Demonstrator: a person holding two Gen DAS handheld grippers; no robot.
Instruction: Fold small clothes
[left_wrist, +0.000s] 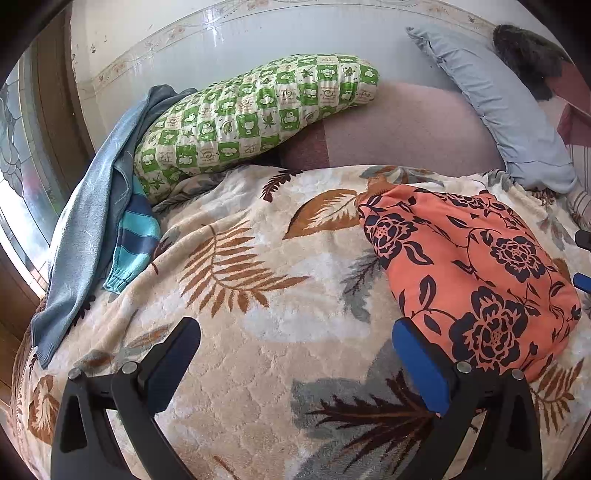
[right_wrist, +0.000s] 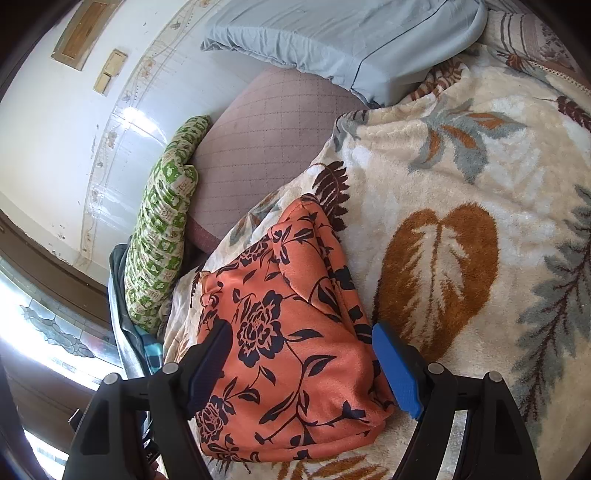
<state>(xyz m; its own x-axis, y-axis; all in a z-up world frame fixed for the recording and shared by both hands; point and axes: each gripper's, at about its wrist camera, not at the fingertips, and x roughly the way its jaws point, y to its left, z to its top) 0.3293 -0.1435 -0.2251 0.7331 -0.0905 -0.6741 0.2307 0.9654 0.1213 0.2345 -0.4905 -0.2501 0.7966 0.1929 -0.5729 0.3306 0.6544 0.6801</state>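
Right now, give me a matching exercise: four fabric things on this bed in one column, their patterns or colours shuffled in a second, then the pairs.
Things:
1. garment
2. blanket
3. bolster pillow
4. flat pillow

Looks:
A. green and cream checks
B. plain pale blue
C. orange with dark flowers
D. cream with brown and grey leaves

Pairs: 1-C, 2-D, 3-A, 4-B
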